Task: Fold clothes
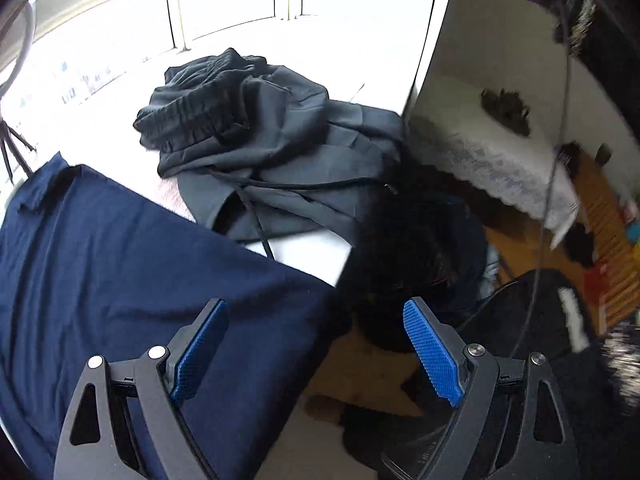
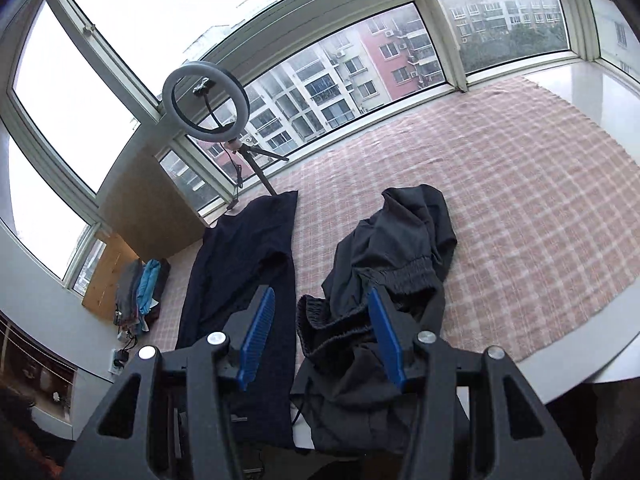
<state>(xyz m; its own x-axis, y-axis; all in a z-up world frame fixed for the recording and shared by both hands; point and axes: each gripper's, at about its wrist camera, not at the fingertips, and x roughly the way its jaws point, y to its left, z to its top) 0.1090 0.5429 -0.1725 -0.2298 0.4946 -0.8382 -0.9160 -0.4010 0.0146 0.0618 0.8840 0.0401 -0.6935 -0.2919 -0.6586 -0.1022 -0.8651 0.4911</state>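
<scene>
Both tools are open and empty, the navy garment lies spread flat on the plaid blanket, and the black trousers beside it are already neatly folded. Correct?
Not quite: the black trousers are not folded; they lie in a crumpled heap, as the right wrist view shows. The rest holds: left tool and right tool open and empty, navy garment flat on the plaid blanket.

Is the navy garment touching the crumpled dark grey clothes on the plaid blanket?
Cannot tell. In the right wrist view, the gripper fingers hide where the navy garment nears the grey clothes.

A ring light (image 2: pixel 206 98) stands by the window (image 2: pixel 340 80) beside a checked blanket (image 2: pixel 520 200).
</scene>
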